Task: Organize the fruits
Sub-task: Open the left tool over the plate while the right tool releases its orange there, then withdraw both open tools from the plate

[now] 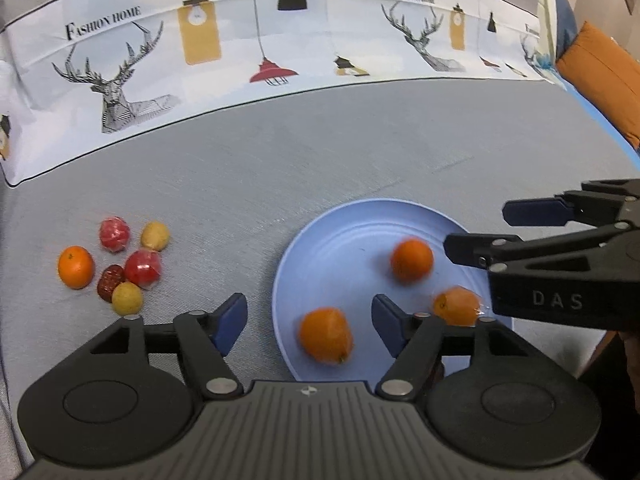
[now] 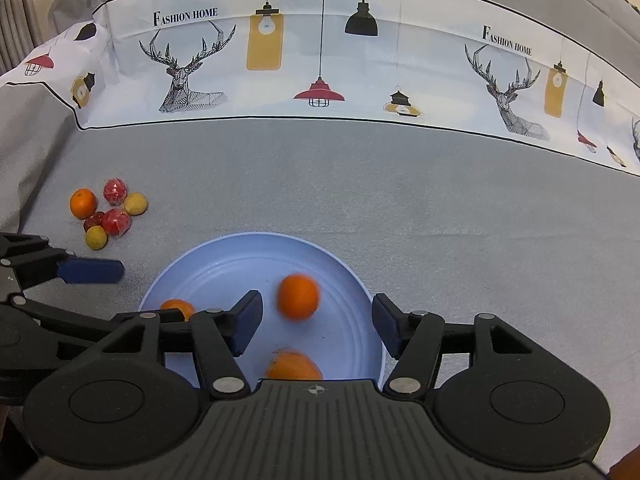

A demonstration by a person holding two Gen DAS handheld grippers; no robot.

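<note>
A: Left wrist view, status pls. Grippers first.

B: Left gripper (image 1: 310, 320): fingers spread wide, nothing between them; it hangs over the near-left rim of the blue plate (image 1: 320, 248). Right gripper (image 2: 316, 326): also spread, empty, above the plate's near-right part.

A: Plate contents?

B: 3 oranges. One blurred orange (image 1: 412, 261) near plate centre, prob. rolling, so not settled. One wrapped orange (image 1: 456, 306) toward the near-right rim, w/ clear film visible on it. One near orange (image 1: 326, 335) at the near-left part, partly between the left gripper's pads in the view but not touched by them.

A: What's left?

B: Cluster at the far-left area of the grey tablecloth (image 1: 320, 160), well apart from the plate: 1 loose orange (image 1: 76, 267), 2 red wrapped fruits (image 1: 115, 234) (image 1: 143, 268), 1 dark red fruit (image 1: 110, 282), 2 yellow fruits (image 1: 155, 235) (image 1: 127, 298). All touching or just beside each other.

A: Progress est.?

B: Judged approx. one third by count: 3 on plate, 6 off. If sorting by kind, only the loose orange remains for this plate; no 2nd container in view for the rest, so cannot tell their destination.
</note>
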